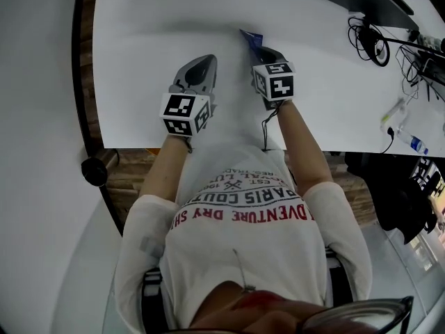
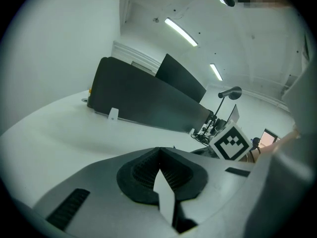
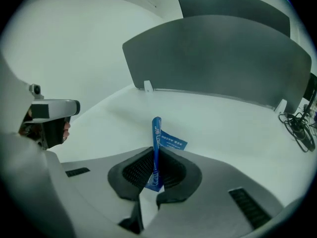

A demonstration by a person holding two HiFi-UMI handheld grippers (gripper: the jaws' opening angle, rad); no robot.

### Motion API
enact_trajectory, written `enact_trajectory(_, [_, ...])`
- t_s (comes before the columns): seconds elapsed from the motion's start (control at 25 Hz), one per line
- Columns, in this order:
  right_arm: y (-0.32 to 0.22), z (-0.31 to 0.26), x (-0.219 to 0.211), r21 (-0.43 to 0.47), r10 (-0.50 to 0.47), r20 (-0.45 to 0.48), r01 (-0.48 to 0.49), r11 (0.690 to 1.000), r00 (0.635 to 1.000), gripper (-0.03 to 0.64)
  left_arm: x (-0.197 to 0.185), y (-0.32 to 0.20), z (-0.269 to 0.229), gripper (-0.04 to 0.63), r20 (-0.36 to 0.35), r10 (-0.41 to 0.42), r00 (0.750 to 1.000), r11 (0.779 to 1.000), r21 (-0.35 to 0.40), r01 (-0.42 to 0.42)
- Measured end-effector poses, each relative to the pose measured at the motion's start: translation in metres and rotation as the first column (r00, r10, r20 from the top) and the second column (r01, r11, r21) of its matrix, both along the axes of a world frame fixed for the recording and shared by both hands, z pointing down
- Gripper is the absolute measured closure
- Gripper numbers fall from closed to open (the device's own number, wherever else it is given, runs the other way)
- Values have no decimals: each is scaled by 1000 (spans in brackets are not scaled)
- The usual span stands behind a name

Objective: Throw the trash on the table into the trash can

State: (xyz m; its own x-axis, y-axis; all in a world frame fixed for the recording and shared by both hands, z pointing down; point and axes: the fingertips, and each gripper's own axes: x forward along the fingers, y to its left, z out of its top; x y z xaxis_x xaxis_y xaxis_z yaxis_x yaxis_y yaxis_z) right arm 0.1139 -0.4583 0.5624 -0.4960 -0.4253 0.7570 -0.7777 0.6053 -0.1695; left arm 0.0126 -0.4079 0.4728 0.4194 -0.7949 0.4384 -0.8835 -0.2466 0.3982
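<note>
The right gripper [image 3: 156, 152] has its jaws closed on a blue wrapper [image 3: 157, 128]. They pinch its lower part, so most of it stands up out of the pads and a printed flap hangs off to one side. The wrapper sits low over the white tabletop [image 1: 139, 61], near the middle. The left gripper [image 2: 159, 153] is just beside it, with its jaws together and nothing between them.

The hold looks thin. The jaws have only a narrow strip of what is likely slick film, so a quick swing or a twist of the wrist could let the wrapper slide out and drop to the tabletop or the floor. The loose flap could also catch on the left gripper if the two pass close. Cables [image 1: 372, 44] lie at the tabletop's right end, and a wide sweep that way might snag them.

No trash can shows in any view, nor any other container. It must be found before the wrapper is let go, and letting go too soon would miss it.
</note>
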Motion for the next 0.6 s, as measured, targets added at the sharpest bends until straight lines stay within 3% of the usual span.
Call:
enact_trajectory(0.28, [47,-66,21,120,-69,68,60,991,995,577,27,49,-46,572,19,-131,991,988,85,129])
enact_trajectory(0.48, [94,-108,30,197,-195,140,166,966,971,577,49,106,-74,572,44,-252,967,956,163,242])
enact_trajectory(0.6, [127,-123,30,227,-279,165,239,944,946,577,56,150,-79,572,104,-316,943,938,185,294])
